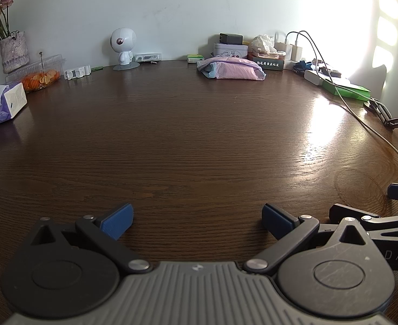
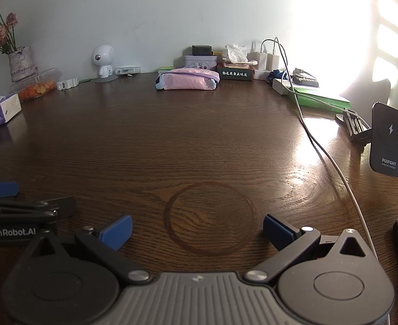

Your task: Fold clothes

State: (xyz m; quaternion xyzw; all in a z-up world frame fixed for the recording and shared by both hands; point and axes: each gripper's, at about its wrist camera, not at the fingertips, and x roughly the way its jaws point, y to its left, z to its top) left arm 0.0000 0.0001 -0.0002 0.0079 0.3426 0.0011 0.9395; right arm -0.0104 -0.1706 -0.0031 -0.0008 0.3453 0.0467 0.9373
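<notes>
Clothes: one pink folded bundle (image 2: pixel 187 80) lies at the far edge of the wooden table (image 2: pixel 172 146), near the wall.
Progress: it appears already folded; no loose garment shows, so what remains cannot be told.
Left gripper (image 1: pixel 196 218): jaws spread wide, holding nothing.
Right gripper (image 2: pixel 197 230): likewise spread, empty, beside the left.
Count: one bundle, two grippers, one tissue box (image 2: pixel 1 109), one white cable (image 2: pixel 326 151).

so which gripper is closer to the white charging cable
Right. The cable trails down the table just beside the right gripper, on its right. The left gripper sits further left, with the right gripper between it and the cable.
</notes>
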